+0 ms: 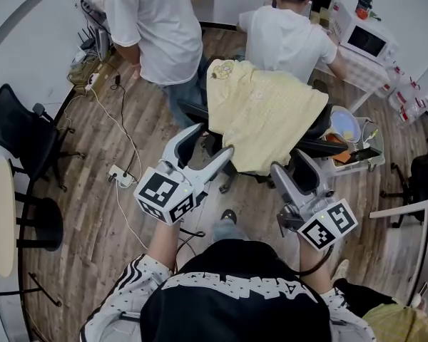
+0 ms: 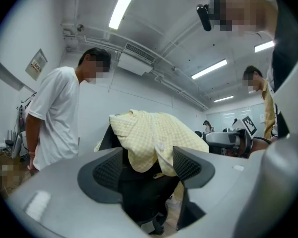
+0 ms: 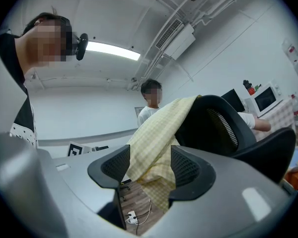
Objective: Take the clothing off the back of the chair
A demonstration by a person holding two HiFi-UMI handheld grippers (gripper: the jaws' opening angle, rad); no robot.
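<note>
Chair (image 1: 322, 145), black, stands on the wood floor at twelve o'clock from the wearer. Clothing (image 1: 264, 112), a pale yellow checked garment, is draped over its back and hangs down both sides. Beyond it one person (image 1: 157, 27) in a white shirt stands at eleven o'clock and another (image 1: 285, 41) sits at one o'clock.

The left tongs (image 1: 212, 140) and right tongs (image 1: 289, 161) point level at the chair, at seven and five o'clock of the garment. Both are spread wide and clamp nothing.

Only the left gripper view shows a button on the cloth (image 2: 154, 133), framed between those tongs (image 2: 149, 165) above the dark chair (image 2: 139, 197). Only the right gripper view shows the bare mesh back (image 3: 213, 128) at two o'clock, with the hem (image 3: 156, 133) hanging between its tongs (image 3: 149, 165).
</note>
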